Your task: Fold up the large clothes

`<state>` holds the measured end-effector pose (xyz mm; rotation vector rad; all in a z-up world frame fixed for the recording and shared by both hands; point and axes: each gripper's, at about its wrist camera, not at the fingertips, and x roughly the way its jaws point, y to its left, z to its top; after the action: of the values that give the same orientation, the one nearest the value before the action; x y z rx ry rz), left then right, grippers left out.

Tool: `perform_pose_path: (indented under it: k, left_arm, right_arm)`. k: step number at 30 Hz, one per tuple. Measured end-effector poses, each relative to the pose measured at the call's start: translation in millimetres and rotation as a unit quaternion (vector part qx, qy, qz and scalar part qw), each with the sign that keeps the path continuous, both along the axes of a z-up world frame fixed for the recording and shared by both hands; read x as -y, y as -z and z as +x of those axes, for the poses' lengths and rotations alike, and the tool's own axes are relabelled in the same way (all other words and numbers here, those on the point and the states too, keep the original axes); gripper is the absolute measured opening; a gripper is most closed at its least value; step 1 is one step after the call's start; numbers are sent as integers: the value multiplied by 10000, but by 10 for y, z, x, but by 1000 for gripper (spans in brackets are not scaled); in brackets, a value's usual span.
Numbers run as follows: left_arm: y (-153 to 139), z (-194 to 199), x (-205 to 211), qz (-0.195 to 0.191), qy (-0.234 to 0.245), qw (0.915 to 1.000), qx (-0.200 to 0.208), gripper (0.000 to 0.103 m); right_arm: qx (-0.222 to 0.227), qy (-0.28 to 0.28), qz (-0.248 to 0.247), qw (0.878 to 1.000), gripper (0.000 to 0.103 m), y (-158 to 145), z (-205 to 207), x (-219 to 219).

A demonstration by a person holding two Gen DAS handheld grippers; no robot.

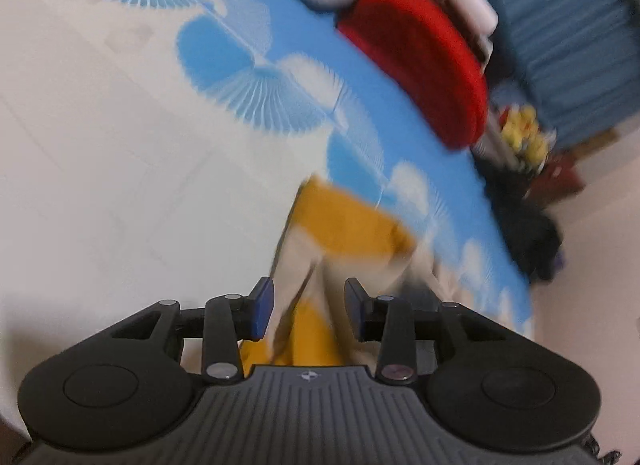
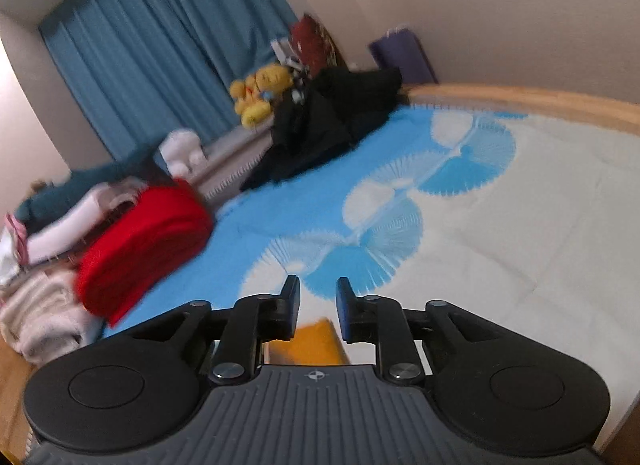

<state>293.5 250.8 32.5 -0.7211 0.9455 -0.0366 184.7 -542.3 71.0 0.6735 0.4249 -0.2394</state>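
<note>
A yellow and beige garment lies crumpled on the white bedsheet with blue fan prints. In the left wrist view it sits just beyond and below my left gripper, which is open; the cloth shows through the gap and neither pad presses on it. My right gripper is open too, hovering over the bedsheet. Only a yellow corner of the garment shows beneath its jaws, apart from the pads. Both views are motion-blurred.
A folded red cloth lies beside pale folded laundry at the bed's left side. A heap of black clothes and a yellow plush toy sit at the far end, before blue curtains. A wooden bed rail borders the far right.
</note>
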Motion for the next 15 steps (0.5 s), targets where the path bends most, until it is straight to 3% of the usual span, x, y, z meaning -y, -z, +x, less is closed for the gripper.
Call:
perform_pose_path:
  k: [2, 4, 6, 8, 11, 13, 15]
  left_arm:
    - [-1, 35, 177, 441, 430, 9981, -13, 42]
    - [21, 88, 336, 903, 759, 9930, 31, 42]
    - [83, 138, 448, 1245, 941, 9877, 18, 42]
    - [174, 203, 578, 1505, 1045, 9831, -2, 44]
    - [305, 243, 733, 1752, 1285, 9761, -50, 63]
    - [352, 309, 893, 2106, 1480, 9663, 16, 86]
    - [395, 368, 1012, 2550, 1639, 9529, 97, 88]
  right_arm:
    - [-80, -223, -222, 9995, 23, 250, 11, -85]
    - [-712, -392, -319, 9962, 25, 417, 144, -148]
    - [-635, -717, -342, 9948, 32, 484, 222, -194]
    - [-831, -921, -490, 9911, 37, 563, 296, -246]
    - [-1183, -1226, -495, 9841, 46, 736, 403, -324]
    - [-1545, -1388, -600, 9764, 46, 877, 499, -395]
    - [-1843, -1502, -761, 9683, 46, 1011, 577, -435]
